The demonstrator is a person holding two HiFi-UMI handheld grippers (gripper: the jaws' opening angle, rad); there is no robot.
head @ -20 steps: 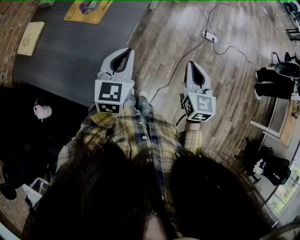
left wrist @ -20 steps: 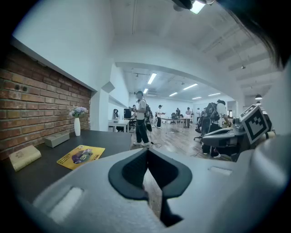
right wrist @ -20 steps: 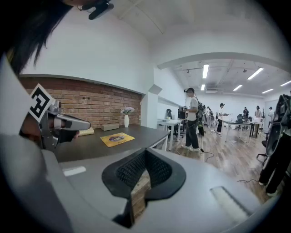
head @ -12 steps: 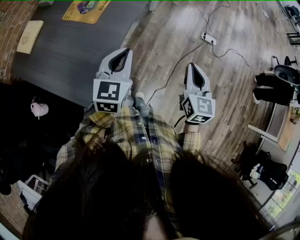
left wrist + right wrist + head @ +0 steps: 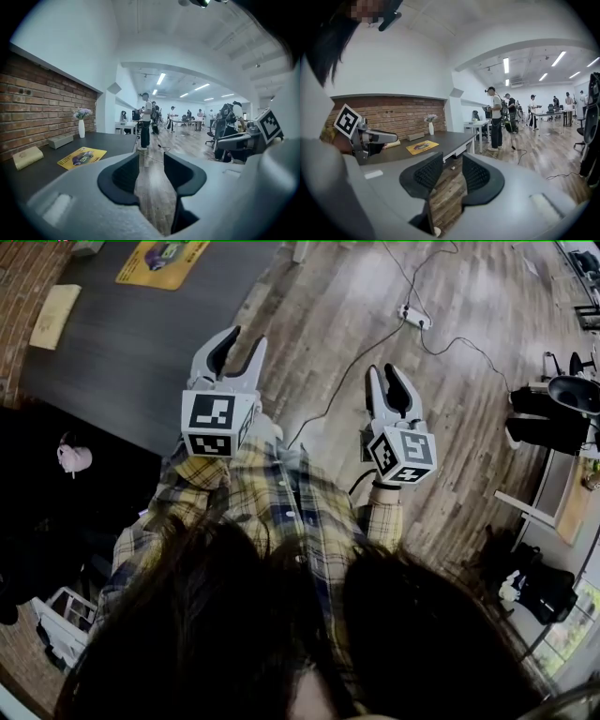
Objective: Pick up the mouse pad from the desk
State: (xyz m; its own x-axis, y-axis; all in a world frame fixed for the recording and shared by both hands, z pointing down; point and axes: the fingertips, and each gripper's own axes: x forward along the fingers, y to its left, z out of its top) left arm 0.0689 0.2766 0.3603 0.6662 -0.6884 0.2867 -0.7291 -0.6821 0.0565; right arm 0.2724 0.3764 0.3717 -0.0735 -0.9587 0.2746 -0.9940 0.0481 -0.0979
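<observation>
The yellow mouse pad lies flat on the dark desk, at the far top left of the head view. It also shows in the left gripper view and, smaller, in the right gripper view. My left gripper hangs over the desk's near edge, well short of the pad, jaws open and empty. My right gripper is held over the wooden floor to the right of the desk, also open with nothing between its pads.
A beige block lies on the desk by the brick wall, and a white vase with flowers stands farther back. A power strip with its cable crosses the floor. Several people stand in the distance. An office chair is at the right.
Both grippers' jaws, closed at the tips before, now stand apart. The left gripper has moved slightly up in the head view, towards the desk.
</observation>
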